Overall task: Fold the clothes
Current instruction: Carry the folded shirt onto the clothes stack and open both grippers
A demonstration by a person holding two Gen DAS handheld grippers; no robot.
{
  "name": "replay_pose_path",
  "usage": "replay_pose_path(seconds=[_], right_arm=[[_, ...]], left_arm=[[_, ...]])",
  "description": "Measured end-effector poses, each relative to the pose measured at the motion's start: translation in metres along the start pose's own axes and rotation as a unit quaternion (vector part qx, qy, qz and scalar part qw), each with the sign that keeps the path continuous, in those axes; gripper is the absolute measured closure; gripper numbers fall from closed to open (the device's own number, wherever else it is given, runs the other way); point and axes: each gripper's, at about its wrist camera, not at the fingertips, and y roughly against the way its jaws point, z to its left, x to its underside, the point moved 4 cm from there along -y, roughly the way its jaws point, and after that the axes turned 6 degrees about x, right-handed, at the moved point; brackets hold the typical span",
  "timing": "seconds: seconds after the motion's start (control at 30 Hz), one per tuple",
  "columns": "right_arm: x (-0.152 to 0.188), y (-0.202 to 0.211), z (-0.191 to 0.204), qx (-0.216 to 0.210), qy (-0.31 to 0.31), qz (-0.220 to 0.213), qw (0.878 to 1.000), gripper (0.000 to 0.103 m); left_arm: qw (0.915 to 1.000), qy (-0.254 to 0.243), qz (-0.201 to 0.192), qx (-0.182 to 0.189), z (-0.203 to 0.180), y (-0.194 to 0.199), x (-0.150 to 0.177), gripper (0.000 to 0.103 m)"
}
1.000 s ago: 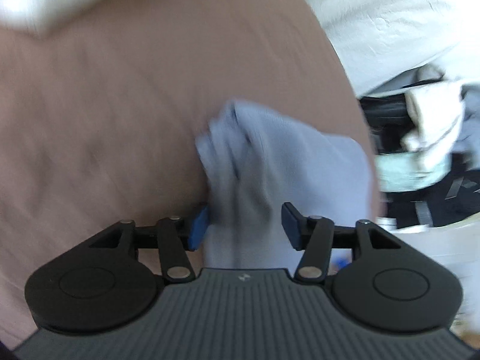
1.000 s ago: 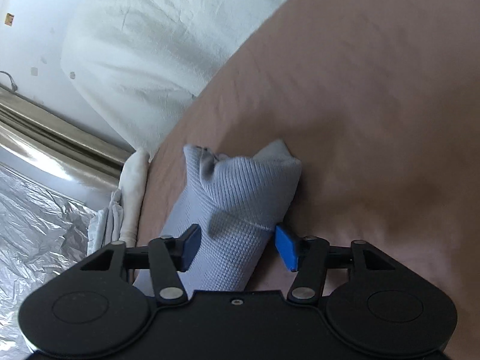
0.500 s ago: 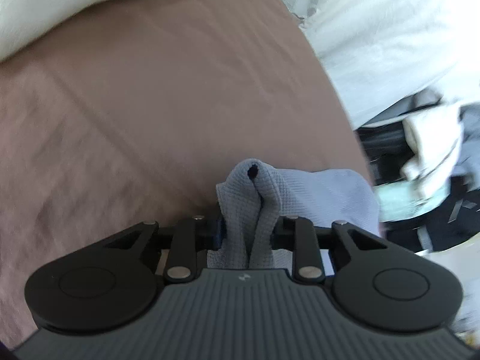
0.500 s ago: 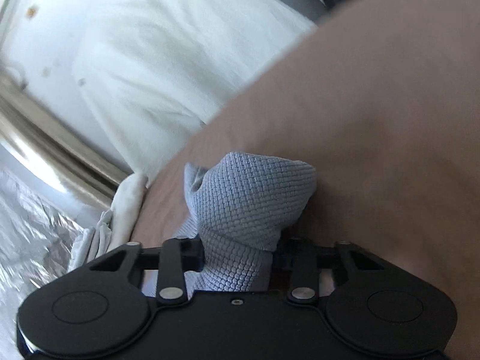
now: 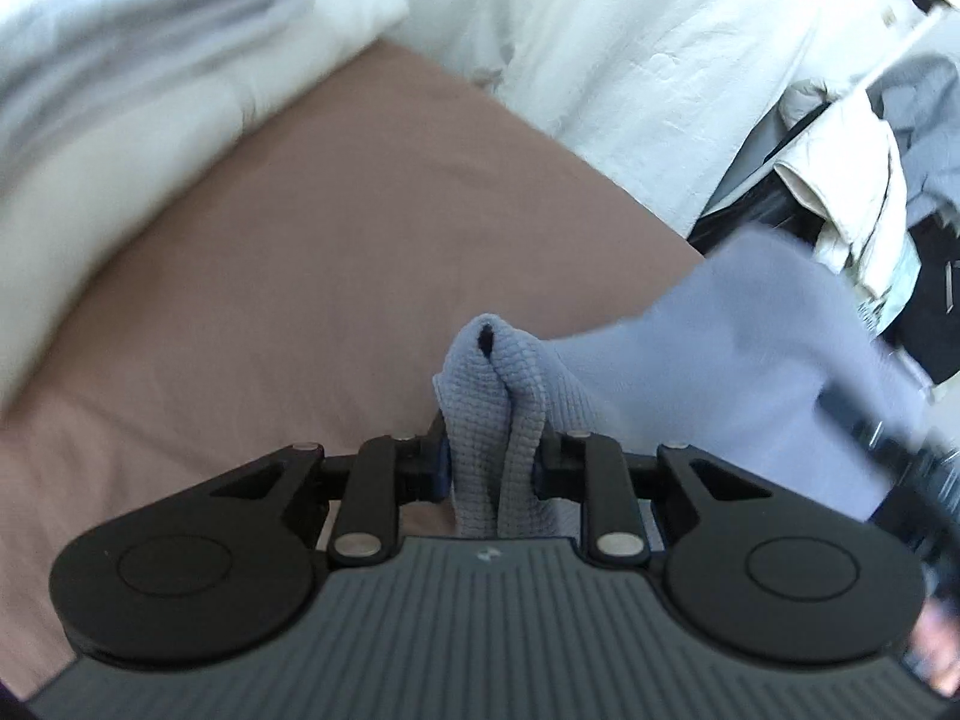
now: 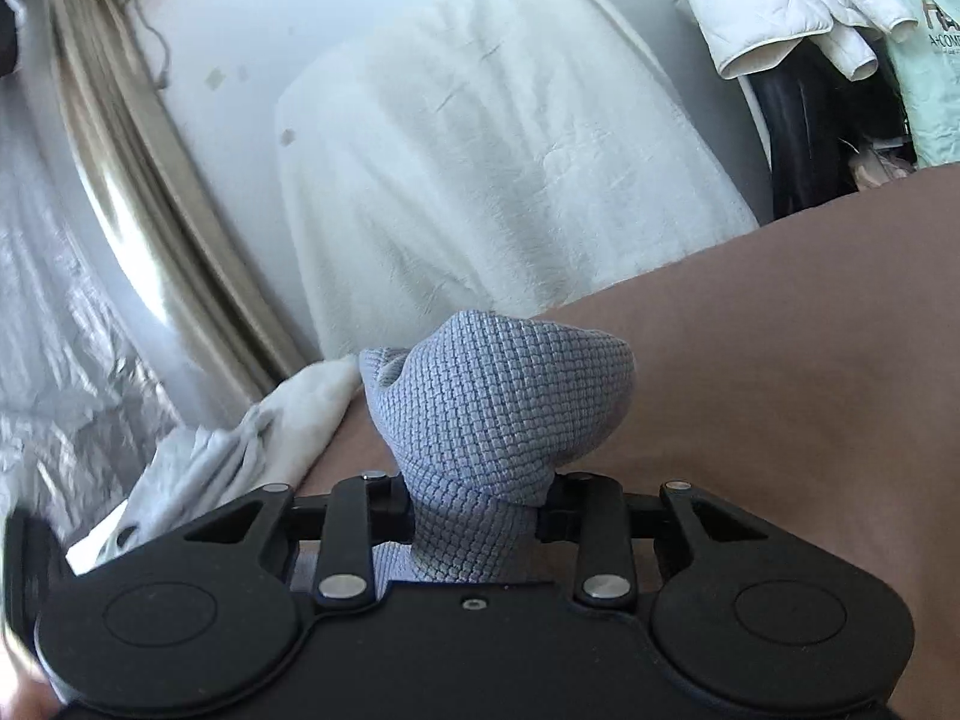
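Observation:
A light blue waffle-knit garment (image 5: 720, 372) is held between both grippers above the brown bed sheet (image 5: 300, 252). My left gripper (image 5: 489, 459) is shut on a bunched fold of it, and the cloth stretches off to the right, blurred. In the right wrist view my right gripper (image 6: 477, 510) is shut on another bunched part of the blue garment (image 6: 498, 402), which bulges up past the fingers. The fingertips of both grippers are hidden by the cloth.
A white pillow or duvet (image 5: 120, 90) lies at the left of the sheet. A white-draped shape (image 6: 492, 168) stands beyond the bed sheet (image 6: 780, 360). Hanging clothes (image 6: 798, 0) crowd the right. A curtain (image 6: 120, 192) and pale cloths (image 6: 240, 450) sit left.
Both grippers went from open around the blue garment to shut on it, then lifted it off the sheet. The views now tilt up toward the room.

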Motion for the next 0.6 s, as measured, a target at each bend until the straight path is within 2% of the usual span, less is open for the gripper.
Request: replay_pose_path(seconds=[0.1, 0.23, 0.33, 0.4, 0.47, 0.6], right_arm=[[-0.021, -0.004, 0.028, -0.027, 0.025, -0.008, 0.999, 0.067], [-0.048, -0.005, 0.080, -0.093, 0.057, -0.027, 0.994, 0.068], [-0.069, -0.001, 0.119, -0.163, 0.059, -0.041, 0.984, 0.068], [-0.081, 0.000, 0.147, -0.208, 0.064, -0.048, 0.975, 0.068], [-0.088, -0.004, 0.177, -0.242, 0.082, -0.048, 0.966, 0.068], [-0.094, -0.024, 0.244, -0.283, 0.131, -0.040, 0.949, 0.068]], left_arm=[[0.9994, 0.017, -0.031, 0.004, 0.005, 0.017, -0.015, 0.081], [0.9926, -0.009, -0.119, -0.024, 0.009, 0.093, -0.037, 0.081], [0.9762, -0.021, -0.211, -0.042, 0.011, 0.167, -0.054, 0.081], [0.9668, -0.010, -0.250, -0.053, 0.014, 0.206, -0.068, 0.081], [0.9550, -0.009, -0.285, -0.082, 0.017, 0.243, -0.079, 0.081], [0.9274, 0.012, -0.351, -0.129, 0.030, 0.292, -0.094, 0.081]])
